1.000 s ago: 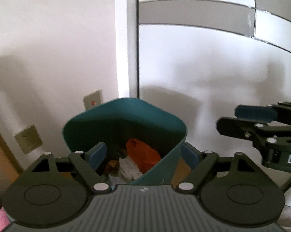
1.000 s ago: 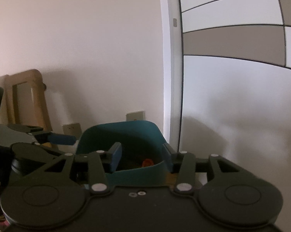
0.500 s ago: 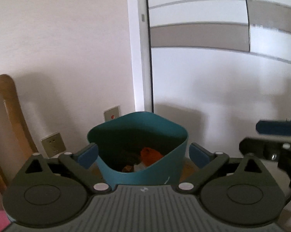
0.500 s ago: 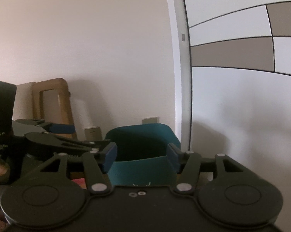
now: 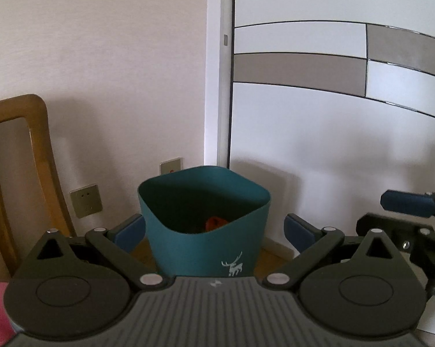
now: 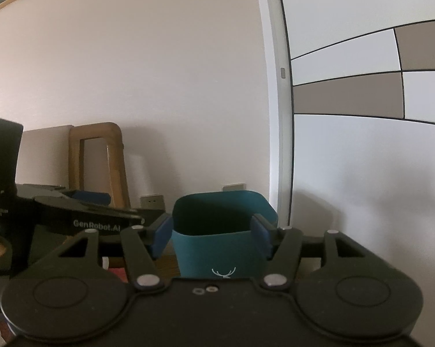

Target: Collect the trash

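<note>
Trash bin (image 5: 205,231) beyond two open, empty grippers

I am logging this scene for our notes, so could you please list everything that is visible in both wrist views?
Trash bin: one, teal with a small white deer mark, on the floor against the wall beside the door frame.
Orange trash: one piece visible, orange, inside the bin; anything else in there is too dark to tell.
Wall sockets: two, beige, low on the wall behind the bin.
Wooden chair: one, brown, left of the bin by the wall.
Panelled door: one, white with grey panels, right of the bin.
Left gripper: one, black with blue pads, open, empty.
Right gripper: one, black with blue pads, open, empty.
</note>
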A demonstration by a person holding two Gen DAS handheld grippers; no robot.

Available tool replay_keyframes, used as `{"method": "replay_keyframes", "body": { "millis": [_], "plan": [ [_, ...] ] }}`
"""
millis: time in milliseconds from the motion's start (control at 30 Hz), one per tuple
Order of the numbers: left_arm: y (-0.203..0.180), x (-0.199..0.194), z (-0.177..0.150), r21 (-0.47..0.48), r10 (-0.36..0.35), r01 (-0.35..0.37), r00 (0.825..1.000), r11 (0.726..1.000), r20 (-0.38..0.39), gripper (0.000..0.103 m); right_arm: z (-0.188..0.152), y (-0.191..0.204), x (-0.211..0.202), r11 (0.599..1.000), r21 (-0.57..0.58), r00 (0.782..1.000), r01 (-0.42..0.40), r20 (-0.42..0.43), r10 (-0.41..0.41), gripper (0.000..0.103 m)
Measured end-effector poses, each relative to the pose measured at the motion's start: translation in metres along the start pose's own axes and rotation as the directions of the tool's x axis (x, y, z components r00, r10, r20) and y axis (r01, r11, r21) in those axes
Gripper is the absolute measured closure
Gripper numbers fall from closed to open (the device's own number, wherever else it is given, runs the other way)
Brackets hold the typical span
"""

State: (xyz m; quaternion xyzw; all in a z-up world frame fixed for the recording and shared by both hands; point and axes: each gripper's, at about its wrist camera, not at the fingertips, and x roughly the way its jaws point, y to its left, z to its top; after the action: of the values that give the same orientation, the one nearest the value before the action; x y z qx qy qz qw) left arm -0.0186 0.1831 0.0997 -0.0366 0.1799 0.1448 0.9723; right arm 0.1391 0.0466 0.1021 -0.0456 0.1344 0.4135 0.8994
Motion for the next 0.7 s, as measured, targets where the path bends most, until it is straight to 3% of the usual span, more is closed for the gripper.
{"method": "replay_keyframes", "body": {
  "millis": [700],
  "plan": [
    [-0.004,-0.025,-0.024,-0.062,-0.042,0.04,0.999,0.997,-0.032,0.0,-0.009,-0.007,-0.007,0.999,0.04,1.0,-0.012,-0.007,0.013,0.042]
  ]
}}
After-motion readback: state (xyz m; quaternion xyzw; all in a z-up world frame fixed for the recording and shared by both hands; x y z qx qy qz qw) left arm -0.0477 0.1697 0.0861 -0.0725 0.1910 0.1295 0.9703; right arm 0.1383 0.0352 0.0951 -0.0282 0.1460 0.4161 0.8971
